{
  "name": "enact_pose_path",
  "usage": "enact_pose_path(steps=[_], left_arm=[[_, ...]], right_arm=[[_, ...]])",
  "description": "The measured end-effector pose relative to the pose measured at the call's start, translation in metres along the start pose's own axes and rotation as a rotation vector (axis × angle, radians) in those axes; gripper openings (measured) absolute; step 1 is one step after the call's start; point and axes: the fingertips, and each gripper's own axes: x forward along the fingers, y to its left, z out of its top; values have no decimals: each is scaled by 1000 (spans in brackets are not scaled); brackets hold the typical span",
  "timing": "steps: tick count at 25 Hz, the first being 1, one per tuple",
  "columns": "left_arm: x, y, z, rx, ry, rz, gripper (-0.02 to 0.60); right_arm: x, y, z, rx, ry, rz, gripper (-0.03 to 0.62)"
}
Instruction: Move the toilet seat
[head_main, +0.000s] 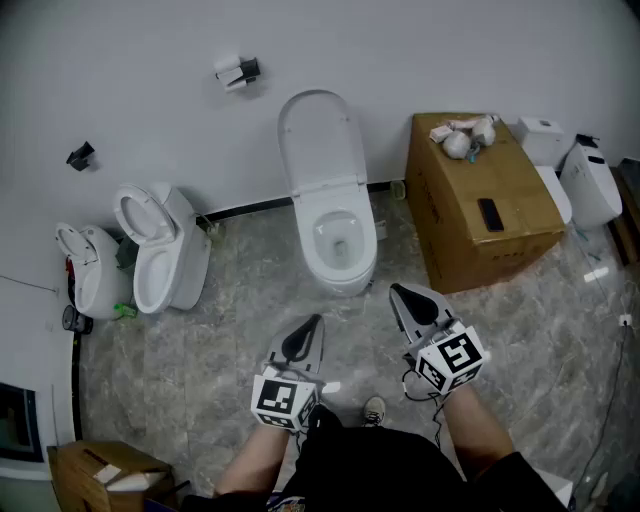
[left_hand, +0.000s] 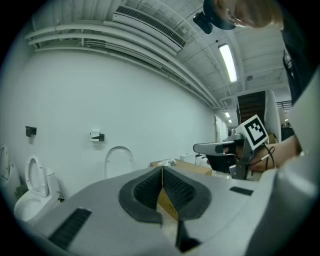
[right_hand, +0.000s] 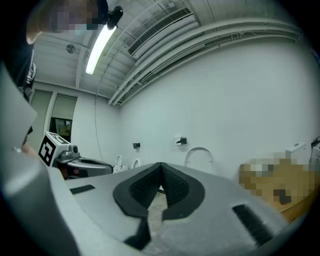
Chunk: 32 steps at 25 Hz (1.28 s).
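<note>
A white toilet (head_main: 337, 248) stands against the wall ahead of me, its seat and lid (head_main: 318, 140) raised upright against the wall. The raised lid (left_hand: 119, 161) also shows in the left gripper view, and the same lid (right_hand: 199, 157) in the right gripper view. My left gripper (head_main: 312, 323) hangs over the floor short of the bowl, shut and empty. My right gripper (head_main: 398, 294) is level with the bowl's front right, also shut with nothing in it. Both point toward the toilet without touching it.
A brown cardboard box (head_main: 480, 200) with small items on top stands right of the toilet. Two more white toilets (head_main: 160, 245) (head_main: 88, 268) sit at the left wall, others (head_main: 575, 180) at far right. A paper holder (head_main: 238, 72) hangs on the wall. Another box (head_main: 100, 478) lies at lower left.
</note>
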Motion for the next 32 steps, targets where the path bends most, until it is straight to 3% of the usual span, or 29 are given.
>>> enact_pose_path(steps=[14,29,32], left_arm=[[-13,19,-2,-32,-17,-21,8],[-27,125,1,-35,-25,-56,9],[-30,152,2,-34,-25,-64,43]], right_arm=[[15,24,-3,2,1,1,12],[111,76,2,3,15,-10,98],[135,86,1,16,10,-16,116]])
